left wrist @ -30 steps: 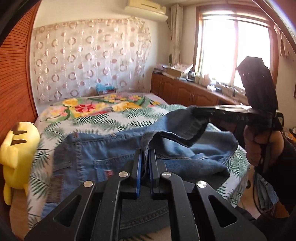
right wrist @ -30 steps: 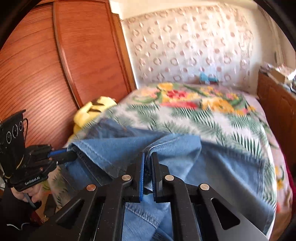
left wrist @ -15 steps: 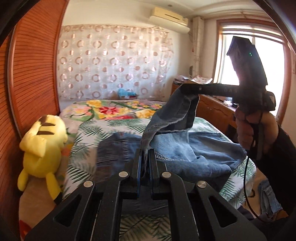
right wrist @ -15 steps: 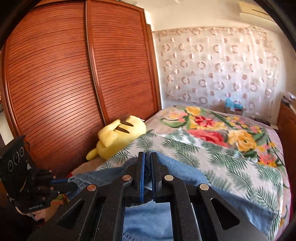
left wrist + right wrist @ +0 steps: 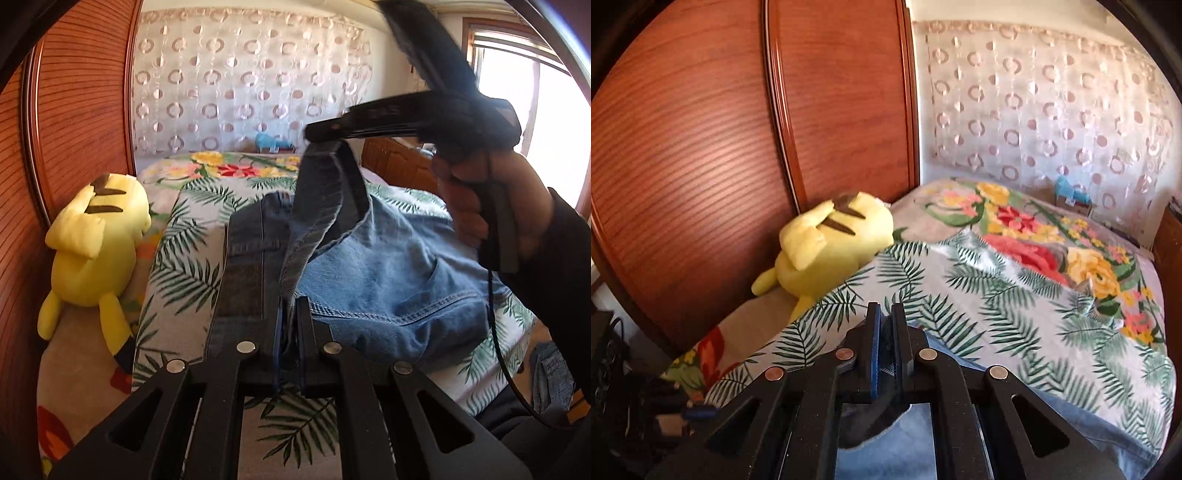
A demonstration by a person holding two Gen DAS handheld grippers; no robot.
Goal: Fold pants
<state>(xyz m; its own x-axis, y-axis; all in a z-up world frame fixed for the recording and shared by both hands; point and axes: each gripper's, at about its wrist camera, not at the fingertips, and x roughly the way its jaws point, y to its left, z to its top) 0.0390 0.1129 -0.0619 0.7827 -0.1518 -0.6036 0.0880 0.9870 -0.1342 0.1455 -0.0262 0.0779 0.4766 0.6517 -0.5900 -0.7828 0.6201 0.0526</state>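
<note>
Over the bed, the left tongs slant down, pinching the jeans; the right tongs, gripped in a raised hand, pinch a lifted hem. Most denim lies on the leaf-print cover. Since a second ago the right tongs have risen and swung leftward toward the yellow plush.

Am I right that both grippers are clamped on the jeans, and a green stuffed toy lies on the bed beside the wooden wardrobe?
Not quite: the stuffed toy is yellow, as the right wrist view shows. Both grippers are indeed clamped on the jeans.
</note>
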